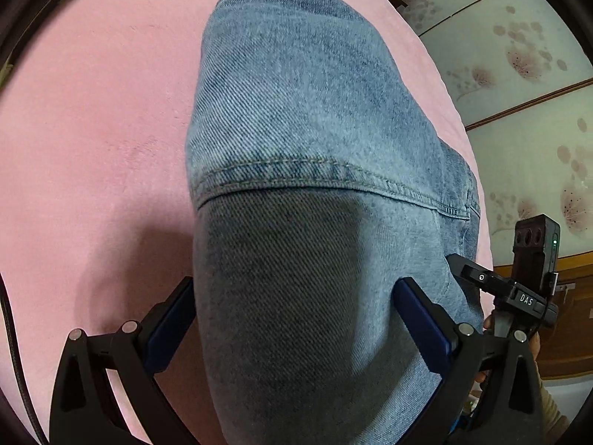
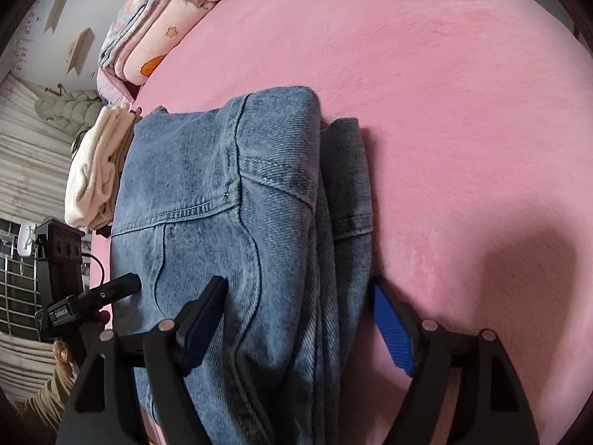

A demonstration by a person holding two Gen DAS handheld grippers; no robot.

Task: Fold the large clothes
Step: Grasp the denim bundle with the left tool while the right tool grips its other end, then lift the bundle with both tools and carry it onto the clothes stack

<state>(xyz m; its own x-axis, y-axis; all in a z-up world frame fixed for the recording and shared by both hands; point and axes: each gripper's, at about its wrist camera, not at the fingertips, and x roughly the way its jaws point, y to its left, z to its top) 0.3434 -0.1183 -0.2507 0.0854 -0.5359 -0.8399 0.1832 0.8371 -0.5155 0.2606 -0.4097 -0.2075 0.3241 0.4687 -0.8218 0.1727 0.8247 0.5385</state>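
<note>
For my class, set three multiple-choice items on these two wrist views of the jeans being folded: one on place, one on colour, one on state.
1. Where do the jeans lie?
A. On a pink blanket
B. On a wooden floor
C. On a chair

2. What colour are the pads of the right tool?
A. Red
B. Blue
C. Yellow

3. How does the right tool stand?
A. Shut on a sock
B. Folded away
C. Open, astride the denim

Answers:
1 A, the pink blanket spreads all round the denim.
2 B, the blue pads show on the fingers' inner faces.
3 C, both fingers stand wide apart with denim between them.
</note>
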